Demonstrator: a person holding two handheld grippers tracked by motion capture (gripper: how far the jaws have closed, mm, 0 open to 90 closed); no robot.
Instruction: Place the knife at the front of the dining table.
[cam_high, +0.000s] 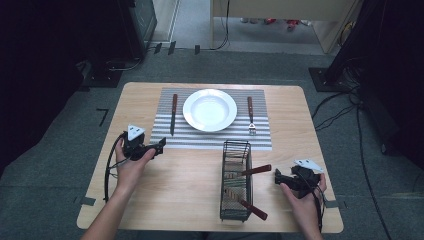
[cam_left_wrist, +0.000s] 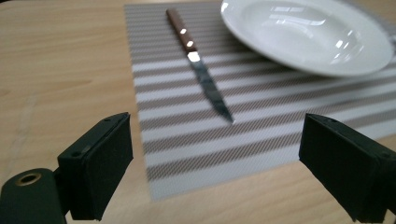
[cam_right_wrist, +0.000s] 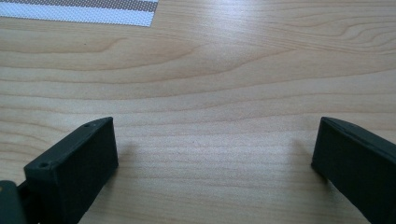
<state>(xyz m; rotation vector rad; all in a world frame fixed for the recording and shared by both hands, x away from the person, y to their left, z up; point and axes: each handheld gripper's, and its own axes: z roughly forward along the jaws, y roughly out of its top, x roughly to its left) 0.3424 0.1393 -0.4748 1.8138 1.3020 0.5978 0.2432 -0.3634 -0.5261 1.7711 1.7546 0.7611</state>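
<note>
**Inspector:** The table (cam_high: 150, 205) is noted first: light wood, with a striped placemat (cam_high: 260, 137) laid across its far half. Why is the mat set there?

**Assessor:** It is judged to mark a place setting. A white plate (cam_high: 210, 110) is centred on it, a knife (cam_high: 173, 114) is laid at the plate's left with its wooden handle pointing away, and a fork (cam_high: 250, 115) is laid at the plate's right, tines toward the person. The layout reads as a setting already largely dressed.

**Inspector:** And the wire caddy (cam_high: 236, 181)?

**Assessor:** It is stood on bare wood just in front of the mat, right of centre. Two further wooden-handled utensils (cam_high: 256, 170) are seen leaning out of it toward the right, so it is taken as the supply of cutlery.

**Inspector:** The grippers?

**Assessor:** The left gripper (cam_high: 161, 146) is held low at the mat's near left corner, released, nothing between its jaws; in the left gripper view (cam_left_wrist: 215, 154) the jaws are spread wide with the knife's tip lying ahead of them, untouched. The right gripper (cam_high: 276, 175) is rested near the caddy's right side, likewise released and empty; its own view (cam_right_wrist: 215, 158) looks onto bare tabletop.

**Inspector:** Any markings?

**Assessor:** No brand, label or legible writing is found on any item.
</note>
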